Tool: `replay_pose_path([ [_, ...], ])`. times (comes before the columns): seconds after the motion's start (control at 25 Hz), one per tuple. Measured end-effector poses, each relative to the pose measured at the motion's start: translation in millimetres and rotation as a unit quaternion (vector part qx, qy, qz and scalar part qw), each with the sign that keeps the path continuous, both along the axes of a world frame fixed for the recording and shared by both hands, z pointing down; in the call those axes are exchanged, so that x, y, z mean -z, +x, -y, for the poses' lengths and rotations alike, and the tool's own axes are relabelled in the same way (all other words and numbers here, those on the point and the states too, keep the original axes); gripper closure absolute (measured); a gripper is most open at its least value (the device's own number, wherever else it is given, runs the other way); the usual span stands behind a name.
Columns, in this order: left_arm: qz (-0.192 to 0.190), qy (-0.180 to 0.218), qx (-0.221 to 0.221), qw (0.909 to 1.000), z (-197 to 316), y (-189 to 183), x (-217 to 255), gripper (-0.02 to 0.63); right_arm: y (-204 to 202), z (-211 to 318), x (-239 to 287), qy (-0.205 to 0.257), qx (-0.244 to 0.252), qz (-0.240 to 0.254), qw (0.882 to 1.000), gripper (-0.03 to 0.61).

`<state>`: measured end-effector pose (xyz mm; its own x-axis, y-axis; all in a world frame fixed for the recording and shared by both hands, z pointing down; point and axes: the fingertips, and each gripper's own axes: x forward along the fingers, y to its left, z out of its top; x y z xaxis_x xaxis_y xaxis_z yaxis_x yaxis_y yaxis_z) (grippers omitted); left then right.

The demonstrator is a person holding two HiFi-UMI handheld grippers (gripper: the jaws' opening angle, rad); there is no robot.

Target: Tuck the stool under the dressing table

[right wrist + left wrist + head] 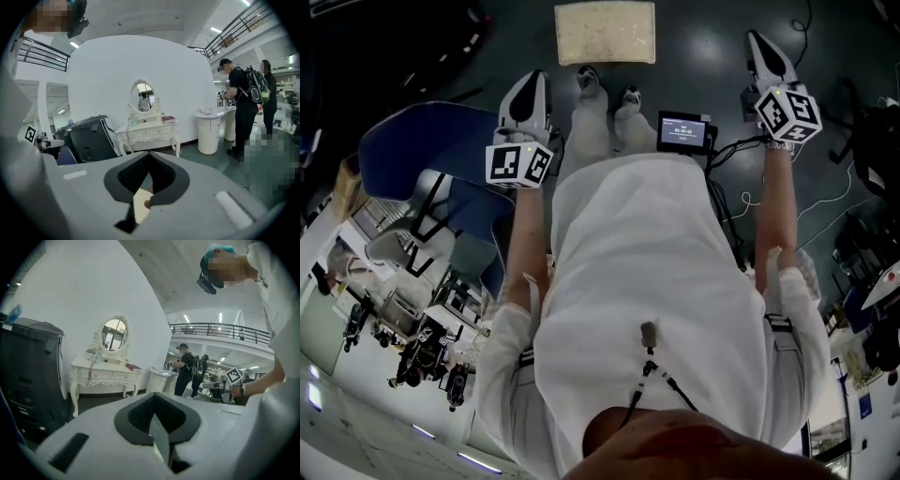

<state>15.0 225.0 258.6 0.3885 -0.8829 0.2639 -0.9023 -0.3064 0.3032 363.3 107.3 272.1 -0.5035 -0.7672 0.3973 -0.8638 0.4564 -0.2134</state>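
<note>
The stool point(606, 32), a square beige cushion, stands on the dark floor just ahead of the person's feet. My left gripper point(528, 86) and right gripper point(759, 45) are held out on either side of the body, both short of the stool and touching nothing. The left gripper point(157, 423) is shut and empty. The right gripper point(149, 185) is shut too, and a patch of the beige stool point(139, 206) shows below it. The white dressing table point(105, 373) with its oval mirror point(115, 333) stands far off against the white wall; the dressing table point(149, 131) shows again in the right gripper view.
A tall black case point(91, 138) stands left of the table, a white round pedestal point(208, 131) right of it. Two people point(243, 103) stand by a counter at the right. A blue chair point(422, 141), a small screen point(684, 131) and cables lie near the feet.
</note>
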Motion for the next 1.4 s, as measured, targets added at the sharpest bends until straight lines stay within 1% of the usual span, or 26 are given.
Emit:
replay_pose_path([
  [0.12, 0.003, -0.010, -0.011, 0.9999, 17.2, 2.3, -18.9, 0.606, 12.1, 29.4, -7.0, -0.002, -0.021, 0.020, 1.000, 0.571],
  [0.2, 0.003, -0.017, -0.015, 0.9997, 28.1, -2.1, -29.7, 0.606, 4.7, 41.0, -13.6, -0.007, -0.026, 0.033, 0.999, 0.571],
  [0.28, 0.004, -0.028, -0.016, 0.9995, 36.4, -9.2, -43.3, 0.606, -9.6, 44.5, -29.8, -0.019, -0.022, 0.032, 0.999, 0.571],
  [0.4, 0.004, -0.052, -0.020, 0.9985, 54.0, -24.0, -75.0, 0.606, -38.7, 51.6, -71.1, -0.052, -0.013, 0.030, 0.998, 0.570],
  [0.56, 0.011, -0.082, -0.040, 0.9958, 82.8, -43.8, -130.4, 0.606, -75.3, 68.2, -132.6, -0.093, -0.009, 0.031, 0.995, 0.571],
  [0.76, 0.022, -0.114, -0.063, 0.9912, 111.5, -56.9, -212.1, 0.606, -102.6, 76.5, -209.0, -0.131, -0.011, 0.027, 0.991, 0.571],
  [0.96, 0.016, -0.151, -0.081, 0.9850, 130.5, -56.9, -308.2, 0.565, -107.5, 72.9, -305.8, -0.177, -0.043, 0.031, 0.983, 0.570],
  [1.08, 0.011, -0.172, -0.073, 0.9823, 137.3, -60.6, -363.1, 0.528, -111.0, 68.4, -357.4, -0.192, -0.053, 0.023, 0.980, 0.569],
  [1.12, 0.011, -0.180, -0.070, 0.9811, 137.3, -63.3, -379.5, 0.510, -112.9, 64.0, -372.9, -0.197, -0.054, 0.019, 0.979, 0.569],
  [1.24, 0.014, -0.204, -0.064, 0.9767, 133.5, -70.4, -425.3, 0.482, -116.6, 46.3, -418.4, -0.219, -0.055, 0.013, 0.974, 0.568],
  [1.4, 0.016, -0.236, -0.050, 0.9702, 128.9, -81.0, -487.9, 0.431, -122.0, 34.5, -477.5, -0.247, -0.049, 0.011, 0.968, 0.491],
])
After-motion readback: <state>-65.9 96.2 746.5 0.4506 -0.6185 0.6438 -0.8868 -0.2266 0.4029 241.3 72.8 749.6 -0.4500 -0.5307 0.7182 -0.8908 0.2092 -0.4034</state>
